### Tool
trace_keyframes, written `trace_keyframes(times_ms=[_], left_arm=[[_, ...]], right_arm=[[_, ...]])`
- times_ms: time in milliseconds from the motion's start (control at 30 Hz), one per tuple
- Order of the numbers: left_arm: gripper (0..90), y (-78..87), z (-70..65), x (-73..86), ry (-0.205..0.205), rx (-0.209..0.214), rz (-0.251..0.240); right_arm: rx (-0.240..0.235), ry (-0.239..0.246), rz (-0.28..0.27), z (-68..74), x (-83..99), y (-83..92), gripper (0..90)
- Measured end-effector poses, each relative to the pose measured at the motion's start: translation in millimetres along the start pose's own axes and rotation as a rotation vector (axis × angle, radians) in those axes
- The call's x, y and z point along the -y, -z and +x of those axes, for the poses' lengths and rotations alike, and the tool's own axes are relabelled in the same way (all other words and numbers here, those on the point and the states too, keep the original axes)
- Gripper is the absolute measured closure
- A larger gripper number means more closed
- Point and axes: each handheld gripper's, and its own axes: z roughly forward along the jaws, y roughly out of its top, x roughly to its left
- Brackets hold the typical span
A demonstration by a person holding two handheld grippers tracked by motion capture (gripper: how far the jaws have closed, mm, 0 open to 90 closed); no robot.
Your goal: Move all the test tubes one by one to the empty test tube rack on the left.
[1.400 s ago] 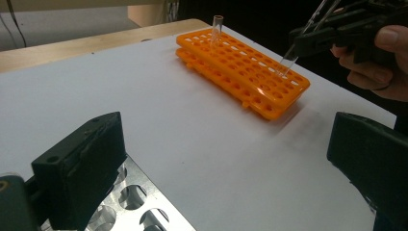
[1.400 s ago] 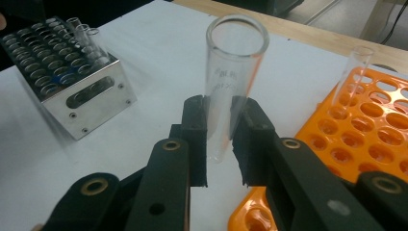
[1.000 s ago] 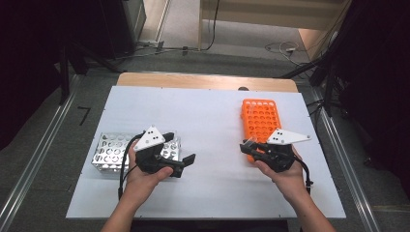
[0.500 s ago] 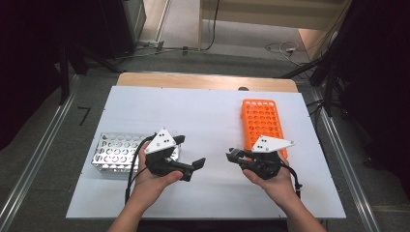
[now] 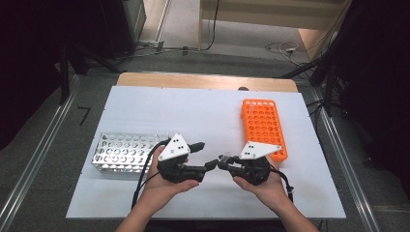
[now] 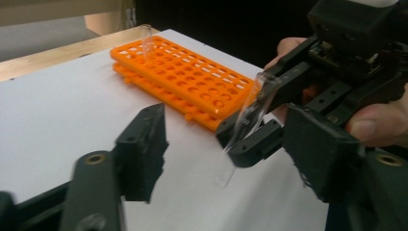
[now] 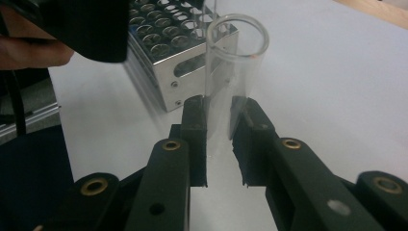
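My right gripper (image 5: pixel 223 162) (image 7: pixel 219 120) is shut on a clear glass test tube (image 7: pixel 231 72) (image 6: pixel 245 125) (image 5: pixel 224 157), gripping it near the lower end, open mouth up. My left gripper (image 5: pixel 204 154) (image 6: pixel 228 144) faces it tip to tip at the table's front middle. Its jaws have just been closing and now stand on either side of the tube without pressing on it. An orange rack (image 5: pixel 263 128) (image 6: pixel 183 77) lies to the right. A metal rack (image 5: pixel 125 152) (image 7: pixel 178 53) lies to the left.
One clear tube (image 6: pixel 146 41) stands in the far end of the orange rack, and clear tubes (image 5: pixel 163 135) rise from the metal rack's right end. The white table top (image 5: pixel 203 111) ends at a wooden strip at the back. Rails and cables lie beyond.
Both hands have moved inward from beside their racks and now meet at the front middle. The right gripper carried the tube leftward. The left jaws have narrowed around the tube.
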Motion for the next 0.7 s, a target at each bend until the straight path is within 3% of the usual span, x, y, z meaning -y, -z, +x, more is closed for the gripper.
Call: trace_keyframes(times_ms=[467, 700], left_arm=[[64.8, -12.6, -12.3, 2.5, -0.038, 0.046, -0.001], [70.8, -15.0, -15.6, 3.2, -0.063, 0.039, 0.006]], right_arm=[[-0.042, 0.034, 0.017, 15.0, -4.7, -9.5, 74.0], [-0.055, 0.035, 0.02, 19.2, -7.6, -8.2, 74.0]])
